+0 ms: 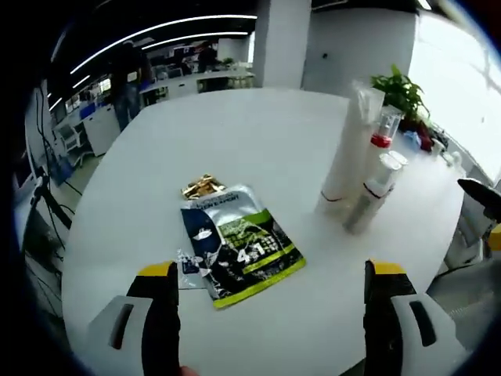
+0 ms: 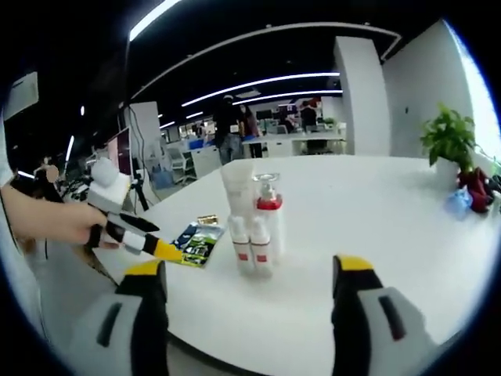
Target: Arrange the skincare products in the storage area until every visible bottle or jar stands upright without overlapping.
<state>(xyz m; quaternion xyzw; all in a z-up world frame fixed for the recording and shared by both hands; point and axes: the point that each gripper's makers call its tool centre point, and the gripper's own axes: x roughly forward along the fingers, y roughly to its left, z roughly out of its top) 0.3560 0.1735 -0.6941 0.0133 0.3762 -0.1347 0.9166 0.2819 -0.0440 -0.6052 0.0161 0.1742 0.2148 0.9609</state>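
Four skincare products stand upright in a tight cluster on the white round table (image 1: 235, 133): a tall white tube (image 1: 348, 153) (image 2: 237, 188), a clear bottle with a red pump (image 1: 383, 129) (image 2: 268, 207), and two small white bottles (image 1: 376, 188) (image 2: 241, 243). A dark and green sachet (image 1: 235, 247) (image 2: 196, 241) lies flat, with a small gold packet (image 1: 202, 186) just beyond it. My left gripper (image 1: 270, 313) (image 2: 153, 236) hovers open over the near table edge in front of the sachet. My right gripper (image 2: 249, 309) is open, facing the cluster from a short distance.
A potted plant (image 1: 399, 90) (image 2: 448, 141) stands at the table's far side with red and blue items (image 2: 470, 192) beside it. A small flat sachet (image 1: 188, 266) lies by the big one. Desks and people fill the office behind.
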